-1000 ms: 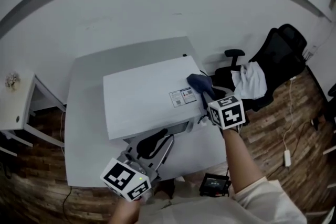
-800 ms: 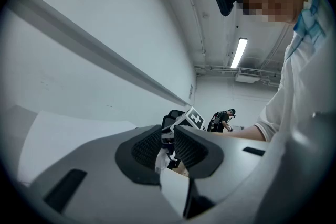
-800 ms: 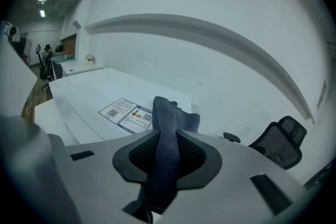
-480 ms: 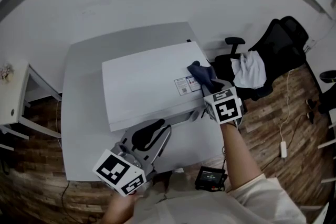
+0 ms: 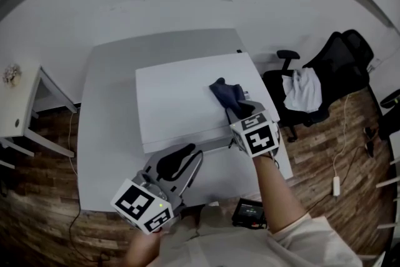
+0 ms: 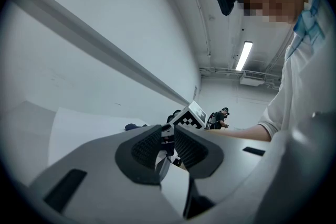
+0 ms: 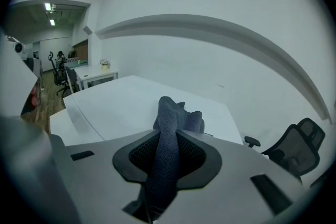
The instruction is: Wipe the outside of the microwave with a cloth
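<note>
The left tongs point(image 5: 180, 161) hover slightly parted and empty at the front of the microwave point(image 5: 178, 100) on the tabletop point(image 5: 106, 134). The dark cloth point(image 5: 223, 91) rests on the right side of its top, clenched in the right tongs point(image 5: 235, 111). Good wiping likely calls for flat, even pressure in overlapping passes.

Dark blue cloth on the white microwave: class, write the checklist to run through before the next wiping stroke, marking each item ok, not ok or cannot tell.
1. Dark blue cloth clamped between the right gripper jaws: ok.
2. Cloth lying on the top of the white box-shaped microwave: ok.
3. Nothing else lying on the microwave's top: ok.
4. Left gripper apart from the cloth, jaws slightly apart with nothing between them: ok.
5. Microwave standing fully on the grey table: ok.
6. Microwave's front and sides already wiped: cannot tell.
</note>
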`<state>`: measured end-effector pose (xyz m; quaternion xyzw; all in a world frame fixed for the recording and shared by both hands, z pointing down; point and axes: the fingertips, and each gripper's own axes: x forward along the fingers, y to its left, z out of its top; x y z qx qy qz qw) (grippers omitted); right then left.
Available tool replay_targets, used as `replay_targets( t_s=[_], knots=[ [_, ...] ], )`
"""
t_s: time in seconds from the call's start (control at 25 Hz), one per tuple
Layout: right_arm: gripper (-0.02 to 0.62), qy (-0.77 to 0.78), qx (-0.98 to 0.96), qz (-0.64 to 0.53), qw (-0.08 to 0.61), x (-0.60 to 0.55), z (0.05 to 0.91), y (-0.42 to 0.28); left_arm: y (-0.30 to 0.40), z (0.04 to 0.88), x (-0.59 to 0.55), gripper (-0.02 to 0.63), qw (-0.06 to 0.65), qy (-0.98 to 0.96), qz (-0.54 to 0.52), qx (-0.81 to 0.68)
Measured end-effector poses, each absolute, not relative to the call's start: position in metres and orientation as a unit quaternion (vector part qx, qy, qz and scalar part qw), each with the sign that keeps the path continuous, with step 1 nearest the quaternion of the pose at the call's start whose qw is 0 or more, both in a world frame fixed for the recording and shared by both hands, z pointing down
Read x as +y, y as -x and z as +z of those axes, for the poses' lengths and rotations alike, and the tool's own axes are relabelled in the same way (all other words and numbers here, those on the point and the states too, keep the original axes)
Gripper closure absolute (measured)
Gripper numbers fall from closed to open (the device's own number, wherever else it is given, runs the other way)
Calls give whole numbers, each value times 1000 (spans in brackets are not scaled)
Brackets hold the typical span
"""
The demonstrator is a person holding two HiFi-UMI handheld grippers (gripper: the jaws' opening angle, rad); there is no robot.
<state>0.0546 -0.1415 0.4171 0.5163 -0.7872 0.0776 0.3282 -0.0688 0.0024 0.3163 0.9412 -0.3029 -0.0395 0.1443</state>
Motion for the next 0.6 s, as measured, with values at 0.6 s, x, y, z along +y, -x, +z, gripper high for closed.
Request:
replay_targets(
  t_s=[0.6],
  knots=[
    [503, -390, -856, 51, 334, -132, 418, 98, 131, 326, 0, 529, 153, -917, -43, -366]
  ],
)
